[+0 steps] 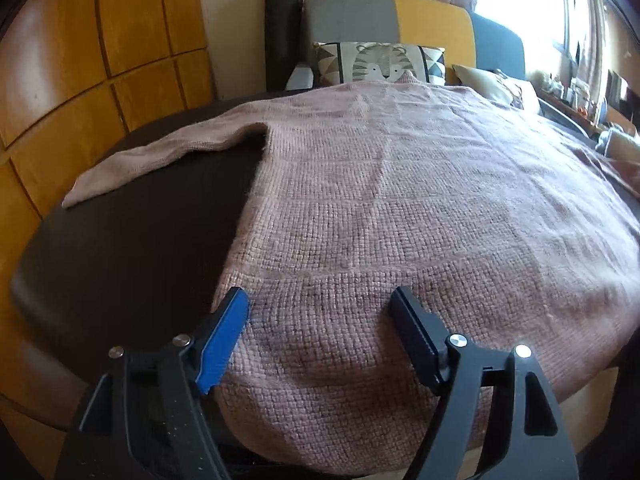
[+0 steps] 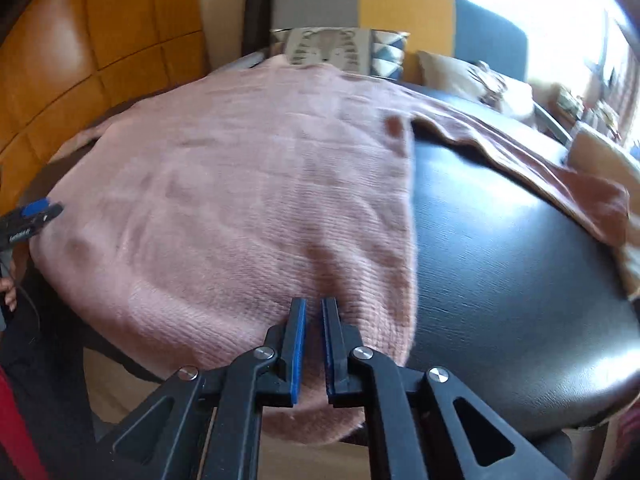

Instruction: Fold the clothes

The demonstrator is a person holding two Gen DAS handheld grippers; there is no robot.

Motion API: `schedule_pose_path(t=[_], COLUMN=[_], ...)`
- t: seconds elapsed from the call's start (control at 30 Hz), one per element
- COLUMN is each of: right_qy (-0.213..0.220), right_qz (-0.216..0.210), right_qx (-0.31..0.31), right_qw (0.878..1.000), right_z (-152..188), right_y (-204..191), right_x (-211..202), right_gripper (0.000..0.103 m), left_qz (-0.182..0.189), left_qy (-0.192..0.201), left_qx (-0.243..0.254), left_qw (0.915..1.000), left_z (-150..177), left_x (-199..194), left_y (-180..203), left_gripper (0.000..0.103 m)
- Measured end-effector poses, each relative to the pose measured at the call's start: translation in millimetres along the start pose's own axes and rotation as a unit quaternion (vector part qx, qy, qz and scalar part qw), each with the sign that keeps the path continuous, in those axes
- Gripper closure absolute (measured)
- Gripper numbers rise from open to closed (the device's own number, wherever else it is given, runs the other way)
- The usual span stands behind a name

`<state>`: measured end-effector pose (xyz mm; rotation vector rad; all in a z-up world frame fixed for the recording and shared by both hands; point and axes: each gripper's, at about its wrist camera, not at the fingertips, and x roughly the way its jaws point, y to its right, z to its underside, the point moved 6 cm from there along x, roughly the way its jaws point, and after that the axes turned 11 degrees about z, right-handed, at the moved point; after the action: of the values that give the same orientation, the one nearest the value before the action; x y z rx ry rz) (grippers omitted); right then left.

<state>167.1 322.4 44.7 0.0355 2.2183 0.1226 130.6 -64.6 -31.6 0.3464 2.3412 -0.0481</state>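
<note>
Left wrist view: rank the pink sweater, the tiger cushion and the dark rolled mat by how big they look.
1. Pink sweater, by far the largest; it fills most of the view.
2 and 3. Tiger cushion and dark rolled mat look about alike in area, so no ranking between them; the sweater hides the cushion's bottom edge.

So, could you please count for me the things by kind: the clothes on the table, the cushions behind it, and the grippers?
Clothes: 1, the pink knitted sweater spread on the dark table.
Cushions: 2, the tiger cushion and a beige cushion.
Grippers: 2, the left gripper and the right gripper.
Total: 5
</note>
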Motion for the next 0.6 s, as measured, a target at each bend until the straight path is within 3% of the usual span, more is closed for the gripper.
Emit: schedule_pose_path(t=[0.13,0.23,0.33,0.43,0.5,0.6], right_qy=[-0.002,0.015,0.013,0.0,-0.001,-0.004], right_qz=[-0.053,-0.082,-0.09,-0.062,-0.066,-0.063], right_qx=[0.066,0.059,0.024,0.005,0.023,0.042], right_qw=[0.996,0.995,0.996,0.998,0.998,0.997], right_z=[-2,-5,-4,2,5,4], right_y=[8,-3,-20,-18,-7,9], right_x=[-6,-17,-20,-11,-12,-17], right_gripper=[0.096,0.095,0.094,0.094,0.095,0.094], left_qz=[0.032,0.063,0.012,0.02,0.016,0.021], left_qy=[0.006,0.027,-0.01,-0.011,-0.014,0.016], left_qx=[-0.025,-0.002,0.052,0.019,0.0,-0.015], left_qw=[0.9991,0.9976,0.9985,0.9996,0.9998,0.9995], left_z=[-3,-4,2,3,0,-20], left_x=[-12,-22,-8,-13,-15,-24], left_y=[9,30,37,24,16,17], left_gripper=[0.025,0.026,0.025,0.025,0.025,0.025])
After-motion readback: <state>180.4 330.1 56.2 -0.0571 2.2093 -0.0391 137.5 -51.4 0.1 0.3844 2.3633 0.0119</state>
